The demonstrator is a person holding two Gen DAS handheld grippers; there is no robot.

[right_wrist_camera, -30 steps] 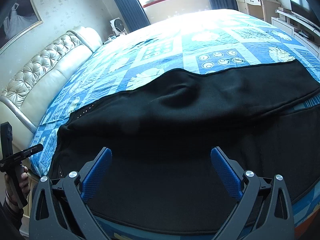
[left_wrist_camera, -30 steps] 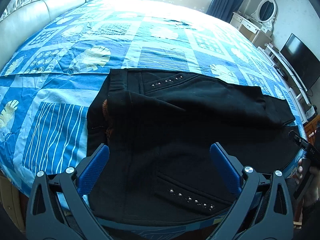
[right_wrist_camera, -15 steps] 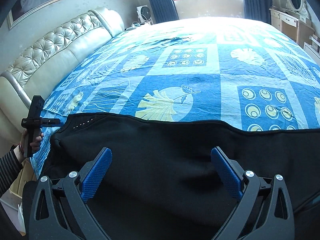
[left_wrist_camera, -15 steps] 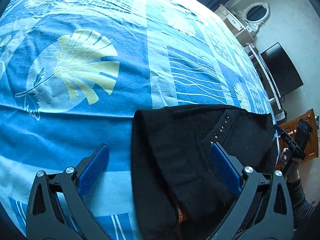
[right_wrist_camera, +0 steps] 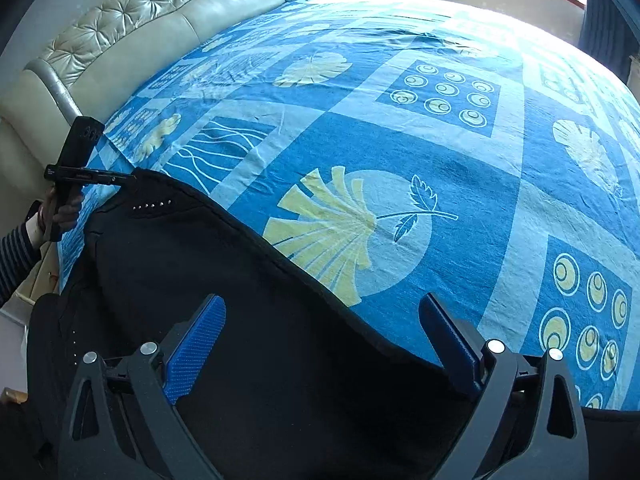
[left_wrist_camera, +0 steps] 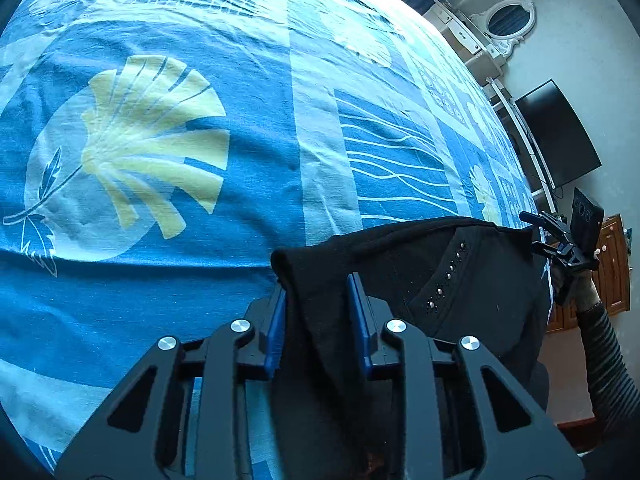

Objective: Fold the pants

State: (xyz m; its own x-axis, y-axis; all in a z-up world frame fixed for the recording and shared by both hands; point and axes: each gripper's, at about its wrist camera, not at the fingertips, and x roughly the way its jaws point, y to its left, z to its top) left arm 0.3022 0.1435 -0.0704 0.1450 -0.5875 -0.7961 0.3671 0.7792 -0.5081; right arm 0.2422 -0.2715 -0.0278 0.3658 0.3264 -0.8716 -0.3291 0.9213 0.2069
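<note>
The left gripper has its jaws clenched on a corner fold of the black pants, low center. The right gripper hangs with jaws released over the pants' far edge. Beyond, the blue patterned bedspread lies bare; a tufted headboard fills the upper left. Silver studs dot the pants.

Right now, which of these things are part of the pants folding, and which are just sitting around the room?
Part of the job:
black pants
left gripper, clamped on the pants' corner
right gripper, open over the pants
bedspread they lie on

Just there:
television
oval mirror
tufted headboard
</note>
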